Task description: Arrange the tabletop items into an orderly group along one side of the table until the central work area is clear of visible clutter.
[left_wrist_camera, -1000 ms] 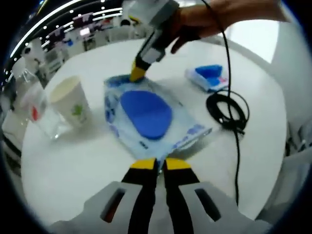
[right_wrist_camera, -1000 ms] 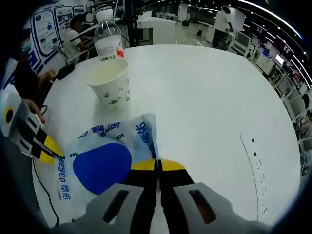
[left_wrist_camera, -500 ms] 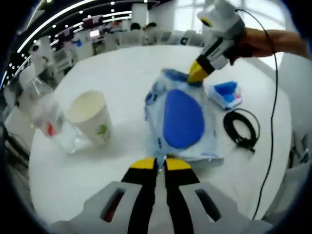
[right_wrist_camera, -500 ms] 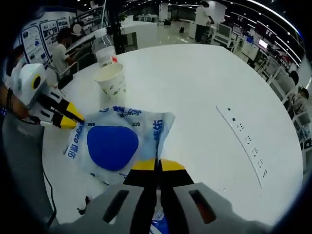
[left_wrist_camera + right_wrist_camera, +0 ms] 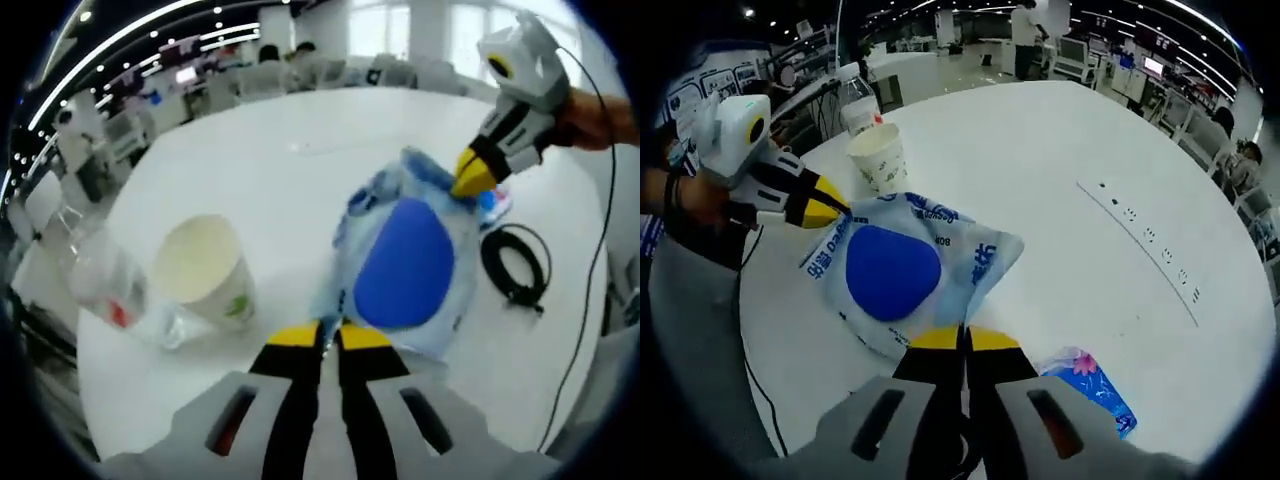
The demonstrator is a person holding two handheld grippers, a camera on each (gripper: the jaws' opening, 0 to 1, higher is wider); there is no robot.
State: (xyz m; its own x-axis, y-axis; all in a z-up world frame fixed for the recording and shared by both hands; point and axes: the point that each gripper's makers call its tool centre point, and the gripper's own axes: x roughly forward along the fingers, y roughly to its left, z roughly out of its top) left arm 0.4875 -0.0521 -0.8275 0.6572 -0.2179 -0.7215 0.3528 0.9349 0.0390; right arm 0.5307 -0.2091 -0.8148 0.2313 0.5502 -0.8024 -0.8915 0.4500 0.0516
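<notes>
A soft wipes pack (image 5: 405, 265), white and blue with a big blue oval, hangs between both grippers above the white round table (image 5: 290, 160). My left gripper (image 5: 322, 335) is shut on its near edge. In the right gripper view the left gripper (image 5: 830, 210) comes in from the left, pinching the pack (image 5: 895, 275) at a corner. My right gripper (image 5: 962, 340) is shut on the opposite edge, and in the left gripper view the right gripper (image 5: 468, 180) grips the far corner, held by a hand.
A paper cup (image 5: 205, 275) and a clear water bottle (image 5: 105, 295) stand together at one side; cup (image 5: 880, 158), bottle (image 5: 855, 100). A small blue packet (image 5: 1085, 385) and a coiled black cable (image 5: 515, 265) lie near the table edge. Desks and people fill the room behind.
Both grippers have kept their hold while the pack rose off the table and turned. The right gripper has drawn back, and the small blue packet has come into its view.
</notes>
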